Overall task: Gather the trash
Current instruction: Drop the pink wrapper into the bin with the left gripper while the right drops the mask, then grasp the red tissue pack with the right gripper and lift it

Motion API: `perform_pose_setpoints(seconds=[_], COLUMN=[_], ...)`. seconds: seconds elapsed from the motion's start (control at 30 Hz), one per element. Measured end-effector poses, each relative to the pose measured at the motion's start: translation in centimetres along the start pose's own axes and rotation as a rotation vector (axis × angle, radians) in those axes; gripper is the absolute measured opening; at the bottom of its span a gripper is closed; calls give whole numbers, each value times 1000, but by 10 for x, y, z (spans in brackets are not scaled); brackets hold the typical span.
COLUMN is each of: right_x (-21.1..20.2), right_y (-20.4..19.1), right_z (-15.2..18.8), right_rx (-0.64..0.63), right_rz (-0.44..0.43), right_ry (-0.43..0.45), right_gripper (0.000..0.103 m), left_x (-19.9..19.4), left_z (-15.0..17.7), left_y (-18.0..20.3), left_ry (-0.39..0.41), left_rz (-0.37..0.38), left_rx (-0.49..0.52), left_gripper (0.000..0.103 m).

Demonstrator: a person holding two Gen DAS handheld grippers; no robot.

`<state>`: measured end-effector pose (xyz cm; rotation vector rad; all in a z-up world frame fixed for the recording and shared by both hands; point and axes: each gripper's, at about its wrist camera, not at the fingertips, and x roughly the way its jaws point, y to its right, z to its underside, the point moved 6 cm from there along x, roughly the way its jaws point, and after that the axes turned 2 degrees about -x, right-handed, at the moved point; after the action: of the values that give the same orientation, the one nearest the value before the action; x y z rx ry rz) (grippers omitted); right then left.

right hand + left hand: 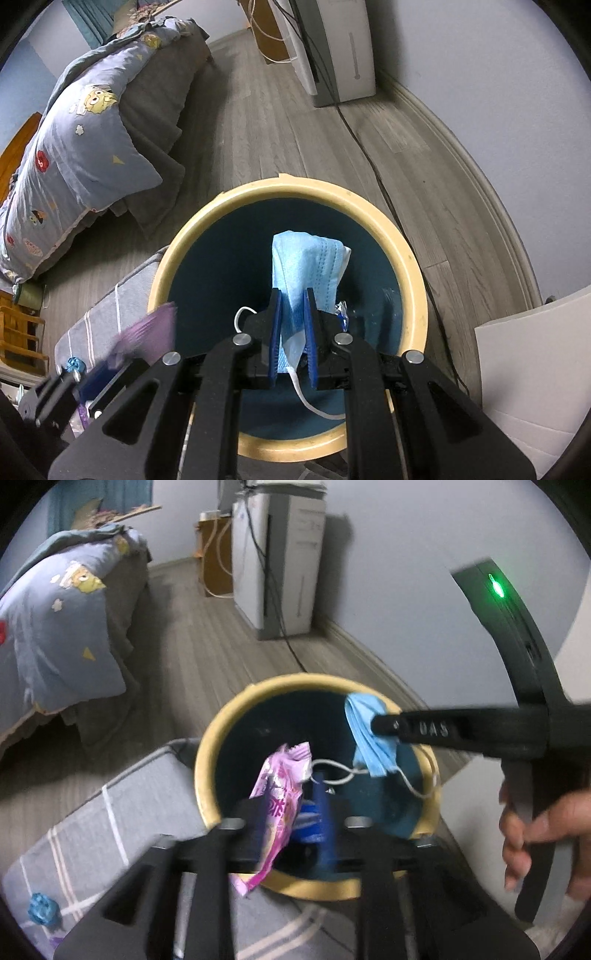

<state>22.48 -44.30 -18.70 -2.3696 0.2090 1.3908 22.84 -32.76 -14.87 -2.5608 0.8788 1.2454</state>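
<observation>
Holding mask (303, 266), wrapper (277, 786) over bin (414, 280); small clear scrap inside.

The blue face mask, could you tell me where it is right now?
The blue face mask is pinched in the right gripper, over the trash bin.

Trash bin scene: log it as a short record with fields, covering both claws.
bin: yellow-rimmed trash bin, dark blue inside, standing on the wood floor
left claw: shut on pink wrapper, held over the bin opening
right claw: shut on blue face mask, held over the bin opening
mask ear loop: white, hanging below the right claw
nearby: grey checked cushion beside the bin
</observation>
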Motion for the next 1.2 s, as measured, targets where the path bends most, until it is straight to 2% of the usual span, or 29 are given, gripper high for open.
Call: perform_pose_setpoints(seconds=[0.03,0.1,0.13,0.17,0.3,0.37,0.4,0.47,0.67,0.93,1.2], right_x=[-1,-2,-3,-3,-5,-7,-8,-11,-19,-40,-55], right_y=[0,1,3,4,3,1,0,-2,-20,-67,-129], right_z=[-1,-2,-2,-2,-2,-3,-4,-6,-5,1,21], right_rx=[-3,2,10,15,15,9,7,8,-12,-116,-286], right_rz=[2,6,9,11,17,22,26,29,16,-21,-63], right_ry=[6,14,17,19,26,33,36,47,45,69,62], right_gripper=[16,32,44,51,63,78,81,95,97,97,97], left_x=[-3,-9,-11,-12,-16,-20,-23,-28,-61,-144,-220], left_z=[-1,-4,-4,-3,2,8,12,18,34,59,104], left_y=[-2,-6,-8,-12,-24,-27,-30,-36,-57,-100,-158], left_ry=[17,46,51,54,51,46,45,44,58,84,98], left_rz=[-10,-31,-38,-46,-60,-69,-76,-92,-154,-271,-391], left_rx=[2,11,7,-9,-46,-53,-54,-57,-77,-83,-197], left_gripper=[67,75,79,81,90,91,93,94,96,97,98])
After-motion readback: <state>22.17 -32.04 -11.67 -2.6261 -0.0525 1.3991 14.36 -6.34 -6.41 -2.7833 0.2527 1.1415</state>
